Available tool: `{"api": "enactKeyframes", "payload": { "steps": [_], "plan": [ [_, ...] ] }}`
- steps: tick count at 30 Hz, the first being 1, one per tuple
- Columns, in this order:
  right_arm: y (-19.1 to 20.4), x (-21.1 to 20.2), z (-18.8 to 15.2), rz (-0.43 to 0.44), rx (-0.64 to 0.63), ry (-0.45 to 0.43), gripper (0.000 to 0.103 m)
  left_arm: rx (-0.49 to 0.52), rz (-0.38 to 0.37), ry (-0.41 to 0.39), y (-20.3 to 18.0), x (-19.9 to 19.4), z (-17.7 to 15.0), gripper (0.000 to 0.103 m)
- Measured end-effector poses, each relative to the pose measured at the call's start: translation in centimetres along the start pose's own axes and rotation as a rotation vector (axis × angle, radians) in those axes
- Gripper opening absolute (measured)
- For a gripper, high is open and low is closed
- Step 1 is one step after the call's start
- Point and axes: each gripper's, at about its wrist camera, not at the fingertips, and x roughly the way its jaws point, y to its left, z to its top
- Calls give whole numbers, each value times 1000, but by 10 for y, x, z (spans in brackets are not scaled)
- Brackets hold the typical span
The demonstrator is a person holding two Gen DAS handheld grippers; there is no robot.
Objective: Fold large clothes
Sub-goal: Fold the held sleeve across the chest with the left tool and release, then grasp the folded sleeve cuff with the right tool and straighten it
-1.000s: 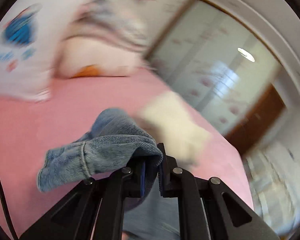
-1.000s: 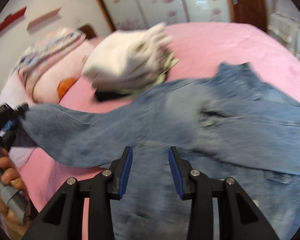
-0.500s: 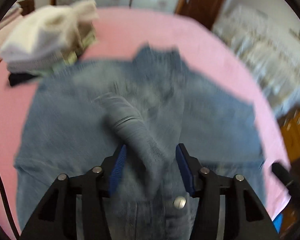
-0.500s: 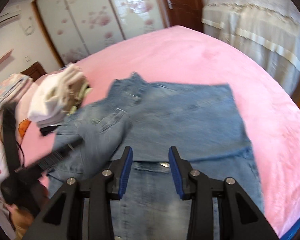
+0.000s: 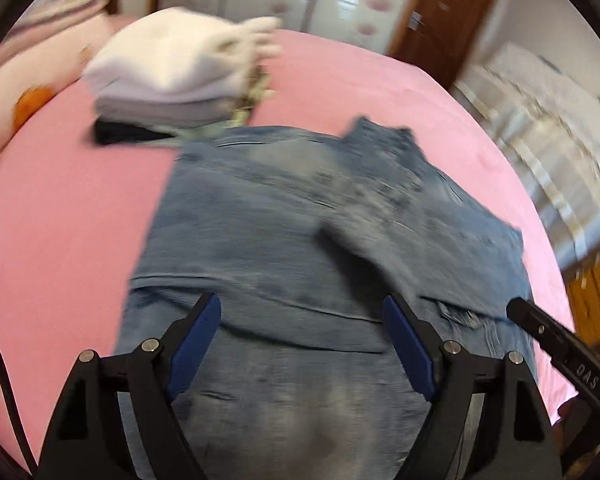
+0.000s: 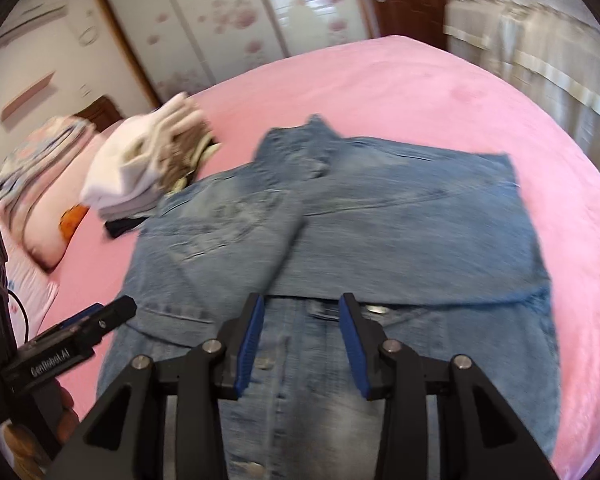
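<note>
Denim jacket (image 5: 300, 220) (blurred) on pink bed (image 5: 68, 216)

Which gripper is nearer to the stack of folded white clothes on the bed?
Left. The left gripper hangs over the denim jacket on the side where the stack lies; the right gripper is over the jacket's middle, farther away.

Pink bed (image 6: 419, 92), pillow (image 6: 40, 216), wardrobe (image 6: 228, 20), brown door (image 5: 443, 16).
</note>
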Motion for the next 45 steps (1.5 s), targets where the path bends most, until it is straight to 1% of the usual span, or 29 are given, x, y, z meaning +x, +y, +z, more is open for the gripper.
{"api": "enactKeyframes", "payload": {
  "steps": [2, 6, 9, 12, 13, 14, 16, 17, 18, 19, 20, 21, 22, 23, 25, 27, 28, 30, 31, 32, 33, 34, 36, 38, 39, 41, 42, 44, 45],
  "plan": [
    [23, 10, 3, 10, -72, 4, 50, -47, 24, 1, 25, 4, 0, 82],
    [62, 34, 8, 14, -181, 33, 52, -87, 88, 43, 60, 16, -5, 82],
    [86, 58, 9, -12, -257, 62, 52, -95, 96, 65, 73, 27, -9, 82],
    [102, 88, 6, -78, -329, 112, 52, -92, 132, 77, 86, 34, -13, 82],
    [104, 99, 4, -112, -350, 126, 52, -91, 145, 82, 90, 37, -14, 82],
    [105, 108, 2, -164, -368, 136, 52, -90, 154, 86, 93, 39, -15, 82],
    [101, 119, 2, -247, -372, 141, 52, -82, 175, 102, 100, 47, -17, 82],
    [97, 122, 4, -271, -355, 138, 52, -76, 185, 114, 102, 51, -17, 82],
    [93, 122, 6, -273, -338, 138, 49, -72, 198, 124, 103, 56, -17, 82],
    [89, 121, 9, -262, -312, 137, 41, -68, 207, 131, 105, 61, -17, 82],
    [86, 120, 15, -225, -290, 146, 10, -67, 207, 136, 106, 65, -17, 82],
    [85, 120, 20, -212, -279, 156, 6, -68, 205, 137, 107, 69, -16, 82],
    [87, 116, 29, -196, -268, 144, 6, -71, 204, 139, 108, 73, -16, 82],
    [91, 109, 40, -175, -267, 112, 6, -72, 205, 138, 108, 75, -15, 82],
    [104, 90, 61, -131, -281, 26, 6, -82, 203, 130, 106, 79, -13, 82],
    [113, 64, 84, -27, -261, -88, 6, -99, 202, 124, 106, 81, -12, 82],
    [114, 48, 94, 44, -236, -156, 6, -111, 201, 120, 107, 82, -11, 82],
    [107, 21, 108, 140, -171, -287, 6, -138, 200, 106, 108, 82, -10, 82],
    [99, 12, 111, 164, -132, -338, 7, -149, 199, 101, 108, 83, -10, 82],
    [86, 10, 110, 172, -82, -369, 7, -162, 199, 95, 109, 83, -9, 82],
    [74, 14, 106, 162, -40, -366, 8, -171, 199, 92, 109, 84, -9, 82],
    [62, 21, 101, 138, -6, -342, 9, -182, 200, 89, 110, 85, -9, 82],
    [37, 45, 86, 65, 48, -241, 10, -194, 201, 87, 111, 86, -10, 82],
    [4, 78, 59, -18, 86, -68, 11, -181, 204, 89, 110, 86, -10, 82],
    [-7, 90, 46, -43, 98, 13, 11, -168, 206, 91, 108, 86, -11, 82],
    [-27, 100, 21, -80, 115, 114, 11, -138, 203, 98, 105, 82, -14, 82],
    [-32, 100, 16, -79, 118, 126, 16, -125, 198, 99, 104, 80, -16, 82],
    [-42, 90, 7, -107, 110, 134, 21, -99, 196, 111, 102, 74, -19, 82],
    [-44, 87, 6, -116, 102, 131, 21, -87, 189, 116, 101, 69, -21, 82]
  ]
}}
